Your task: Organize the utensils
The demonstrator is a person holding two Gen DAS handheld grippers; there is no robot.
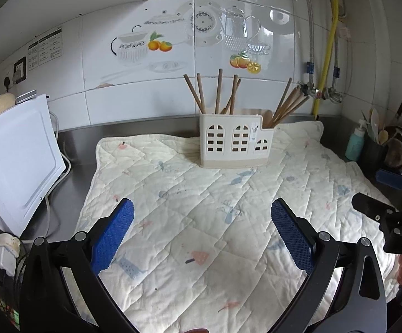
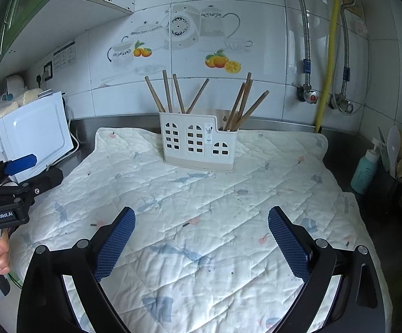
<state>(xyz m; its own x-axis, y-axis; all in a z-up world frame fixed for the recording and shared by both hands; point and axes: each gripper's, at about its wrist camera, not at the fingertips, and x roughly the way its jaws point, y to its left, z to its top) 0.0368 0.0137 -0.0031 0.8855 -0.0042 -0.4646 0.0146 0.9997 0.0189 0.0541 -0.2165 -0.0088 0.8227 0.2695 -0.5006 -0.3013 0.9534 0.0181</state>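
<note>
Two empty tongs (image 1: 202,233), fingers (image 2: 1,255) only in right view

Quilted cream mat (image 2: 201,222) with pale printed figures spread over a steel counter (image 2: 339,149). White appliance (image 1: 15,161) stands at the mat's left edge, cables trailing beside it. Teal pump bottle (image 2: 364,170) at the right, next to a dark pot of spoons (image 1: 374,154). White tiled wall (image 2: 270,97) behind carries teapot-and-orange decals (image 1: 156,45). Yellow hose (image 2: 327,55) runs down the wall between 2 braided metal hoses. Green cabinet (image 2: 9,14) upper left.
</note>
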